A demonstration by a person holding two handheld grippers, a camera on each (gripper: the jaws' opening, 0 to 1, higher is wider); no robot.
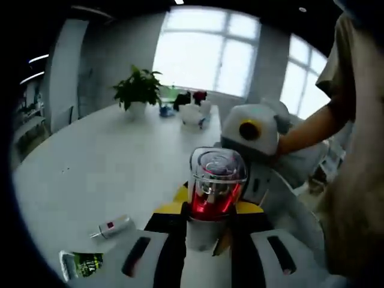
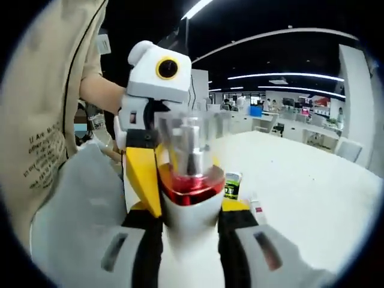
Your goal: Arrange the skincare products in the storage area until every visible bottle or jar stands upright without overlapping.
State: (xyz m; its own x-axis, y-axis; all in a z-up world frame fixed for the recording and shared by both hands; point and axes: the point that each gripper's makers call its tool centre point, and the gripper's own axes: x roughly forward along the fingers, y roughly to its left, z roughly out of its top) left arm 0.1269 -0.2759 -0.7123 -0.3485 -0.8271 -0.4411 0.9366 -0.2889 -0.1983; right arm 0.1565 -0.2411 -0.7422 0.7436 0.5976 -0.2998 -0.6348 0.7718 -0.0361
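A red-based bottle with a clear cap [image 1: 215, 186] is gripped at frame center by both the left tool [image 1: 207, 249] and right tool [image 2: 191, 240], above the white desk [image 1: 102, 168], where a small tube [image 1: 113, 226] is seen lower left.

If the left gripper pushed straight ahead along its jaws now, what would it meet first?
The left gripper already has the red bottle between its jaws; just beyond it sits the right gripper, probably the first contact, though depth is unclear.

Open-plan office interior. A long white table [image 1: 108, 162] with a potted plant [image 1: 138, 90] stands before large windows [image 1: 207, 51]. Ceiling strip lights [image 2: 282, 76] run above distant desks [image 2: 288, 126].
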